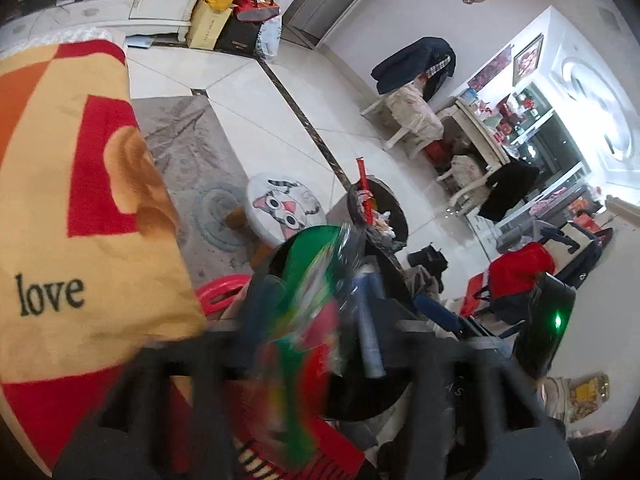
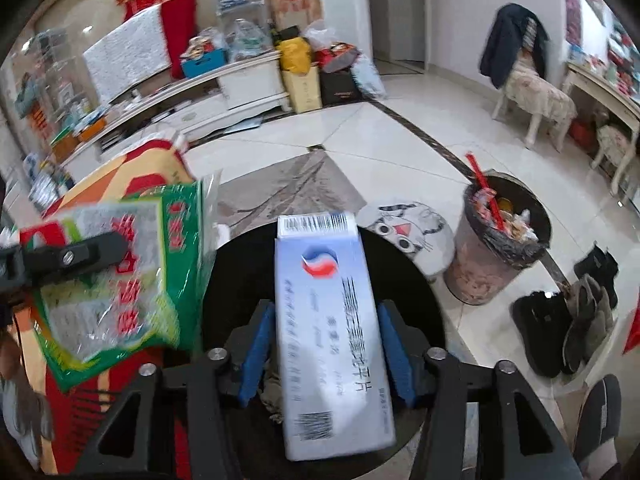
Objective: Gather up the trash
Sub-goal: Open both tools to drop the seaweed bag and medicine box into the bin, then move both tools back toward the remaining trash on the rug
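Right claw (image 2: 326,354) up close: its blue pads (image 2: 258,354) stand spread on either side of a pale blue medicine box (image 2: 330,332), with a sliver of gap at each flank, so the box sits between the jaws rather than pinched tight. Under it lies a round black bin opening (image 2: 236,280). Just to the left, the left claw (image 1: 316,320) carries a green and red plastic wrapper (image 2: 116,276); in its own view the wrapper (image 1: 308,308) is a blur between blue fingers that stand apart, and whether they press it I cannot tell. From the right camera one black finger lies across the wrapper's face. Beside that, a yellow and red blanket (image 1: 80,208) with the word "love" fills the left side.

Further out, a small round stool (image 2: 408,228) printed with a cat's face stands beside the black bin. Just past it sits a trash can (image 2: 496,248) lined with a black bag, heaped with scraps, a red stick (image 2: 484,188) poking up. Dark slippers (image 2: 568,320) lie on the tiled floor (image 2: 400,136) to its right. Far back: a draped chair (image 2: 528,80) and a cluttered white cabinet (image 2: 192,88).
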`<action>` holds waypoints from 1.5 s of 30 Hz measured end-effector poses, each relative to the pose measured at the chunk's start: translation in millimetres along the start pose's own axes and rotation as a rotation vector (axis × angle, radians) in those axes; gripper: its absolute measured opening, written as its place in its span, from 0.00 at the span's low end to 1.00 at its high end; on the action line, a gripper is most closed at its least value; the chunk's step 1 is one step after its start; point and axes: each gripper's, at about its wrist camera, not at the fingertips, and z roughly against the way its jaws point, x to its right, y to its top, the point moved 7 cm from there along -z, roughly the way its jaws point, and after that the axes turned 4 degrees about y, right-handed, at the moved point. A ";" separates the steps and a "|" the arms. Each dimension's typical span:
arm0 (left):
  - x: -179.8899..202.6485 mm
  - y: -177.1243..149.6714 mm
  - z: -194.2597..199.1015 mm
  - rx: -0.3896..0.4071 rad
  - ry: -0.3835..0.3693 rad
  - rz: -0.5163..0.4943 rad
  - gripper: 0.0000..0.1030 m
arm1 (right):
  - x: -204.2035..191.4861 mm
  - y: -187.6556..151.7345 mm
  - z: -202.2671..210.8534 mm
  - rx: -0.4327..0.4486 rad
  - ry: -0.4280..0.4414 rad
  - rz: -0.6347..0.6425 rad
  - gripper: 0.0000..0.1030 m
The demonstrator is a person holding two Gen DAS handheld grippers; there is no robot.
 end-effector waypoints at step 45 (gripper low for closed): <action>-340.9 -43.0 273.4 0.287 0.661 0.354 0.61 | -374.2 -27.5 -64.5 -0.125 0.435 0.366 0.69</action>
